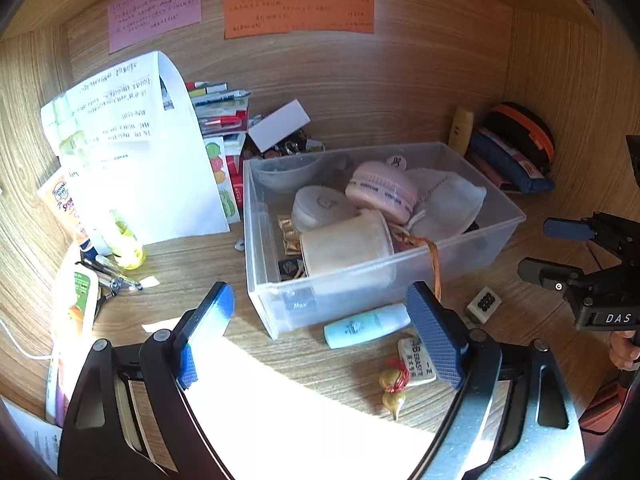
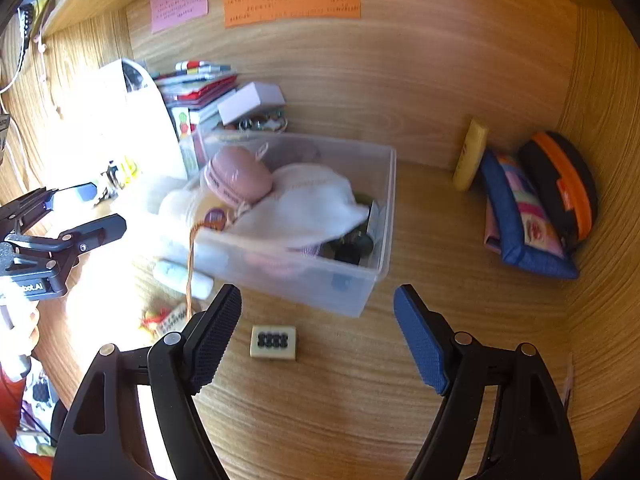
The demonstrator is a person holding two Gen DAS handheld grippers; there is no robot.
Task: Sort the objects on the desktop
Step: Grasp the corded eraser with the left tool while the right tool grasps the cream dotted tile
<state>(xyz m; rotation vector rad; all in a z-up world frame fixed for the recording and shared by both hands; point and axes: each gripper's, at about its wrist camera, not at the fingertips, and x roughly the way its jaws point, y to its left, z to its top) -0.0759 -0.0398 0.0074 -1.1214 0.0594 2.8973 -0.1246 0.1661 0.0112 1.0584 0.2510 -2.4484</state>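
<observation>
Both tools stand wide open and hold nothing. Left tool (image 1: 320, 320) hovers over the table (image 1: 320, 364) in front of the clear plastic bin (image 1: 360, 280); its blue pads (image 1: 434, 336) frame the bin's near wall. Right tool (image 2: 318, 336) hovers over bare wood to the right of the left one, pads (image 2: 218, 336) spread, with the mahjong tile (image 2: 273, 342) lying flat on the table between them, closer to the left-hand pad and touching neither.

Bin contents, from the left wrist view: pink round case (image 1: 382, 192), white cloth pouch (image 1: 448, 204), frosted cup on its side (image 1: 346, 246), round white case (image 1: 320, 206), small clear bowl (image 1: 286, 172) in the far corner. An orange tassel cord (image 1: 434, 264) hangs over the near rim.

Loose on the table just in front of the bin: pale blue tube (image 1: 366, 326) lying along the wall, eraser (image 1: 416, 362) partly behind the right-hand pad, small gold gourd charm with red thread (image 1: 394, 388) touching the eraser.

Left side: white printed sheet (image 1: 132, 152) standing up, yellow spray bottle (image 1: 126, 242), and a stack of books (image 1: 222, 108) behind. Far right corner: quilted blue pouch (image 2: 520, 220), black-and-orange case (image 2: 560, 184), yellow tube (image 2: 470, 156) leaning on the back wall. Right wrist view is motion-blurred around the bin.
</observation>
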